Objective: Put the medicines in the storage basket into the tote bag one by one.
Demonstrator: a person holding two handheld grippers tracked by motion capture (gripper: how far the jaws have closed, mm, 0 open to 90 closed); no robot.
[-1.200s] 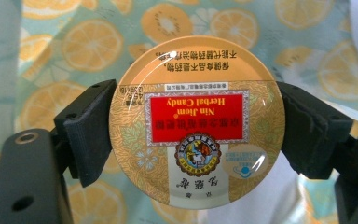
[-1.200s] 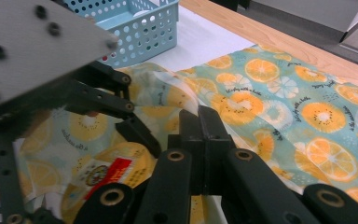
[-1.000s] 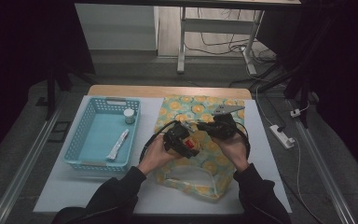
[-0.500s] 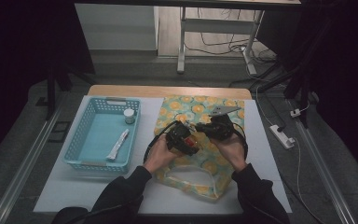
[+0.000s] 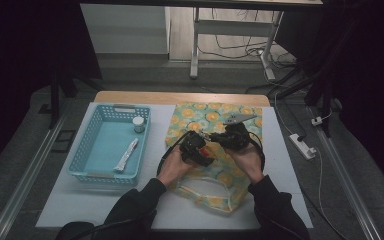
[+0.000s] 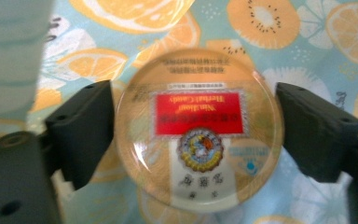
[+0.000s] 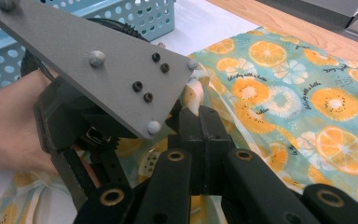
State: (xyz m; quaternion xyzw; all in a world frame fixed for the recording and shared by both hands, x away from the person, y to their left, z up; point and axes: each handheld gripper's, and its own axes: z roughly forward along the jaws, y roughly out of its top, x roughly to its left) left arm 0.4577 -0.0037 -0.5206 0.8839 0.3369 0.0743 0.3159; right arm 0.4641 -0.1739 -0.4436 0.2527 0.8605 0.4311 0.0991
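Round candy tin (image 6: 199,130), gold lid with red label, sitting flat between left gripper's black pads; citrus-print bag (image 5: 215,117) lying spread on table beneath it.

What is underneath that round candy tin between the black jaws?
Under the candy tin lies the fruit-print cloth bag, its orange slices showing all round the rim. What lies directly beneath the tin's middle is covered.
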